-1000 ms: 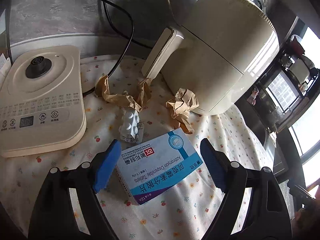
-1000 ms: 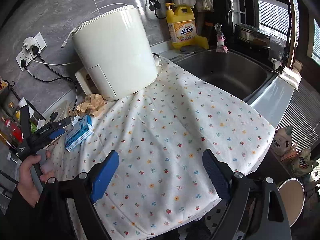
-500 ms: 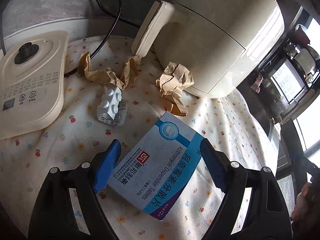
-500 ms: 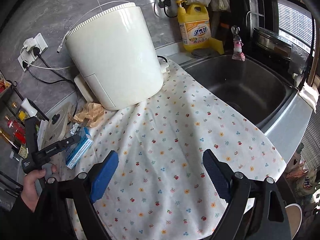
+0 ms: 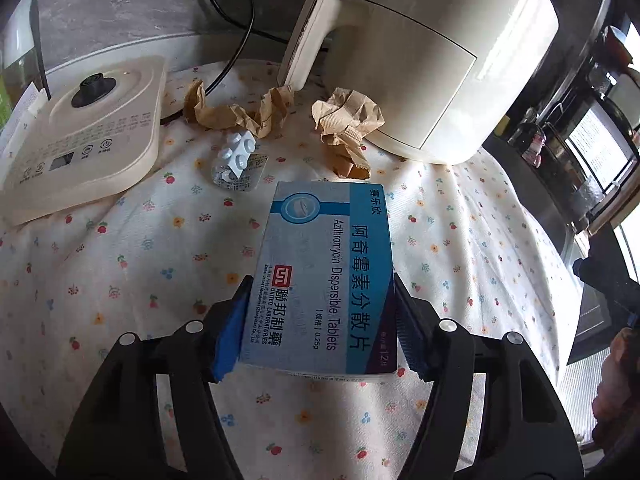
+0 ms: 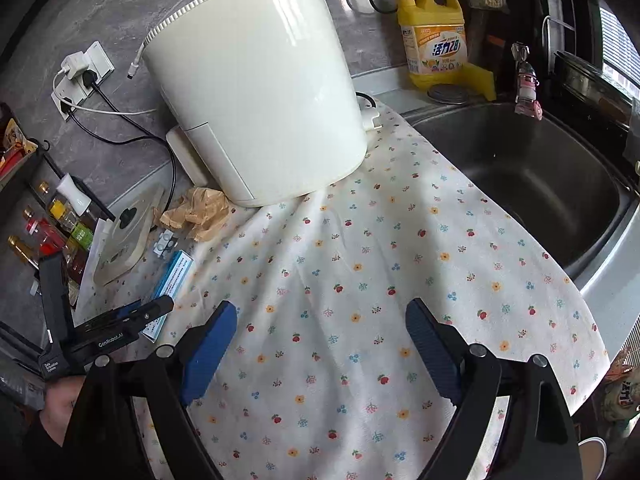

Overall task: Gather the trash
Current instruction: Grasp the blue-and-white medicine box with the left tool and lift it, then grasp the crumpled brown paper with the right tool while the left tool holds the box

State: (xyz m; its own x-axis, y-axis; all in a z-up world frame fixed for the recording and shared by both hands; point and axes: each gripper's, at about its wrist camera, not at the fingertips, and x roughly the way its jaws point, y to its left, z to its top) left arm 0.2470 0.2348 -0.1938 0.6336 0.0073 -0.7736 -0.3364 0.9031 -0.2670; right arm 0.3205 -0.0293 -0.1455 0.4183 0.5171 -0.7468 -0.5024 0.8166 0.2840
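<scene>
My left gripper (image 5: 320, 320) is shut on a blue and white tablet box (image 5: 324, 276), its blue pads pressed against both long sides. The box also shows in the right wrist view (image 6: 170, 284), held by the left gripper (image 6: 156, 312). Beyond it lie a silver blister pack (image 5: 236, 164), a long crumpled brown paper (image 5: 236, 112) and a second brown paper wad (image 5: 346, 128). The paper wad (image 6: 196, 212) and blister pack (image 6: 165, 243) show in the right wrist view too. My right gripper (image 6: 320, 344) is open and empty above the flowered cloth (image 6: 360, 280).
A cream air fryer (image 6: 256, 80) stands at the back of the cloth. A cream kettle base (image 5: 80, 136) with a black cord sits at the left. A steel sink (image 6: 520, 176) lies to the right, a yellow detergent bottle (image 6: 434, 40) behind it. Bottles stand at far left.
My left gripper has closed on the tablet box, which has turned lengthwise between the pads. My right gripper has shifted closer over the cloth and stays open.
</scene>
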